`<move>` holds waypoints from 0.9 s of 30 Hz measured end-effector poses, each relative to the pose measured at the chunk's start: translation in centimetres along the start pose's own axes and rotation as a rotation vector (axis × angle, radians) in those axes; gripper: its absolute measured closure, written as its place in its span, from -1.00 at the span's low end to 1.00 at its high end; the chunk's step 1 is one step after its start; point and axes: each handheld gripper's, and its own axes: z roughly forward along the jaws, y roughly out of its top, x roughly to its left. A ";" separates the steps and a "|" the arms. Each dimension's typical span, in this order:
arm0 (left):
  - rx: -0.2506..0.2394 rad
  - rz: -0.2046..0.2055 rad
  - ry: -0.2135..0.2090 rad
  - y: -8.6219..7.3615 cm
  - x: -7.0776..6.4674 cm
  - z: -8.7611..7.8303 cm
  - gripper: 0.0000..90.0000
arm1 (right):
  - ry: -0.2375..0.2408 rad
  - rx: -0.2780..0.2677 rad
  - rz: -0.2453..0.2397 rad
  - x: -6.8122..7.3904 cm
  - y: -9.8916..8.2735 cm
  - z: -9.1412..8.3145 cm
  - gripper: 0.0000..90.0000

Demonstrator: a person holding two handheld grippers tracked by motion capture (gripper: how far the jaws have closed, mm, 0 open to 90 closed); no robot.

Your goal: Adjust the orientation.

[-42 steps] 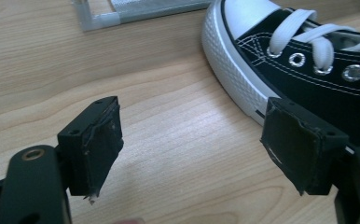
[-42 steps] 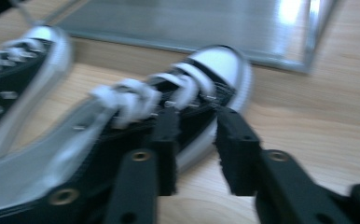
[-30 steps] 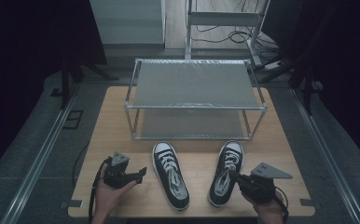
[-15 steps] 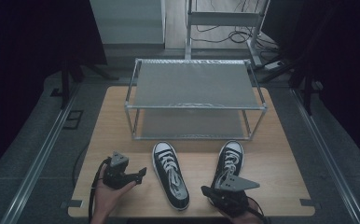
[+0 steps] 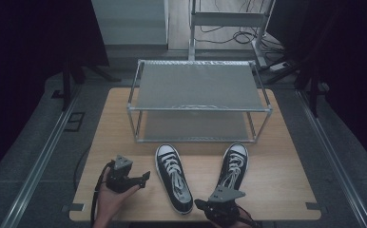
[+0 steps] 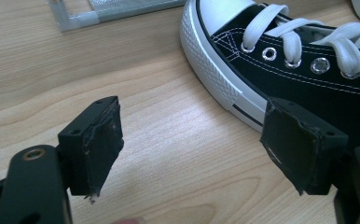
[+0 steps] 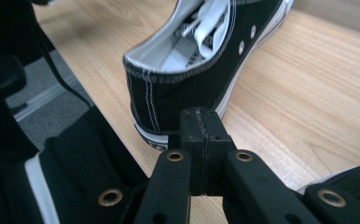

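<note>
Your right gripper [image 5: 204, 205], jaws pressed together on nothing, sits at the heel of the left-hand black canvas sneaker with white laces [image 5: 173, 175], whose long axis runs toward the metal two-tier rack [image 5: 199, 108] (left gripper [image 5: 143, 177], jaws apart, flanks it).

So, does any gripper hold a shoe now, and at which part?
Nothing is held. The left gripper is open beside the left shoe; the right gripper is shut, empty, behind its heel.
</note>
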 end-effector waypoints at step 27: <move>-0.047 -0.051 0.011 -0.1 1.5 -2.4 -0.54 | 0.178 -0.002 -0.004 3.9 0.5 6.0 1.00</move>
